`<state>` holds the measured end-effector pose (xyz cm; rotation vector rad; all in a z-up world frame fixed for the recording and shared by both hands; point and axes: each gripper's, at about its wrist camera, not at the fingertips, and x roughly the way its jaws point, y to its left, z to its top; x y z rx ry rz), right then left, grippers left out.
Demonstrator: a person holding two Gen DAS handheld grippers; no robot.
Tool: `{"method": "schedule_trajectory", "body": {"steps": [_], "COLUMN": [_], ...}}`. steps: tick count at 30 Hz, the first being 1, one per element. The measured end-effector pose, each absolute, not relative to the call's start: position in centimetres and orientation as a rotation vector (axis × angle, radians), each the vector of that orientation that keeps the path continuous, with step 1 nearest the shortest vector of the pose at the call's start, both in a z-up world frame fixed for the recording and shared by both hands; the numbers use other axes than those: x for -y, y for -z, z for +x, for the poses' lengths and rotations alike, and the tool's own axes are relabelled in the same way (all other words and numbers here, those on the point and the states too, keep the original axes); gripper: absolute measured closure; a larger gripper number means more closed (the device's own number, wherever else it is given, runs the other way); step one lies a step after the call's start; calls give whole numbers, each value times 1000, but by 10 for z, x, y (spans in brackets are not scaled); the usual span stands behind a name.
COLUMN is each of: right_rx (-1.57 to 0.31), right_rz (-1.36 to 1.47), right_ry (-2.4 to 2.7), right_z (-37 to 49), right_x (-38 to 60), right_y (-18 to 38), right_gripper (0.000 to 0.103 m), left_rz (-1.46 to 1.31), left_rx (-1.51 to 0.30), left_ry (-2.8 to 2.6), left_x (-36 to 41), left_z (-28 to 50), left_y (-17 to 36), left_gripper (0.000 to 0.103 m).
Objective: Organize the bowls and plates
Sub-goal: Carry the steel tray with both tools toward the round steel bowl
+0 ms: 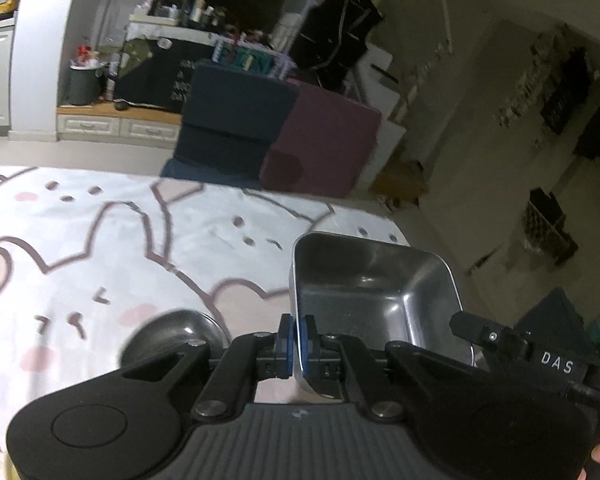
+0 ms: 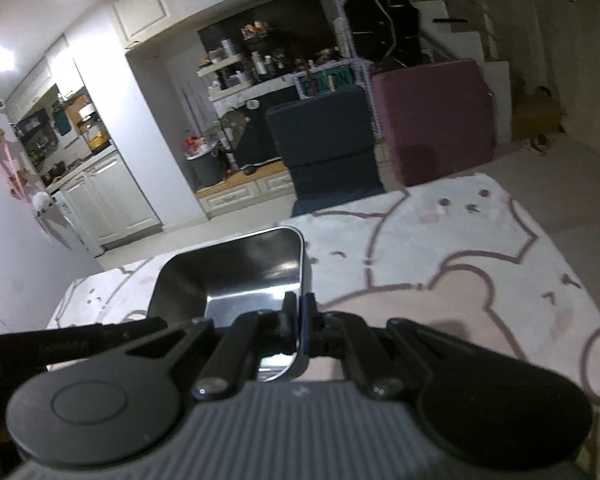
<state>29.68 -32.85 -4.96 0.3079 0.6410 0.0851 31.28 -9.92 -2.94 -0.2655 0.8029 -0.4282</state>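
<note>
Grip: left gripper (image 1: 299, 326) and right gripper (image 2: 299, 307) each clenched a rim of the square steel tray (image 1: 374, 292).
Tray: spanned between both.
Round steel bowl (image 1: 180, 330): lay at nine o'clock of the left fingers.

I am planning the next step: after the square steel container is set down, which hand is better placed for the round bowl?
Probably left: the round bowl lies close beside the left gripper; the right gripper does not see it. Both clamp the square container.

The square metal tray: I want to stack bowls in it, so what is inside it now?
The square metal tray looks empty: bare shiny floor and walls in both views. Its near corners are hidden behind the left hand-held gripper and right hand-held gripper clamping its rim.
</note>
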Motion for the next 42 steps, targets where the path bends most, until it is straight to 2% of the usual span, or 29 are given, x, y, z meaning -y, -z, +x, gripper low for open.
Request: {"method": "schedule_trajectory", "body": {"steps": [9, 20, 25, 42], "right_rx": [-706, -901, -939, -932], "right_rz": [299, 253, 206, 183], "right_ry": [-36, -29, -21, -39], "right_z": [282, 286, 287, 265], "right_x": [357, 354, 349, 353], "right_y": [65, 113, 127, 113], "right_gripper": [100, 100, 100, 99], "left_rz": [-231, -101, -86, -30], "left_rx": [-905, -1054, -1059, -1083], "left_ry": [456, 456, 468, 496], "left_x": [138, 157, 159, 168], "left_z": [302, 288, 282, 270], "left_y": [62, 115, 116, 121], "left_gripper": [100, 99, 99, 97]}}
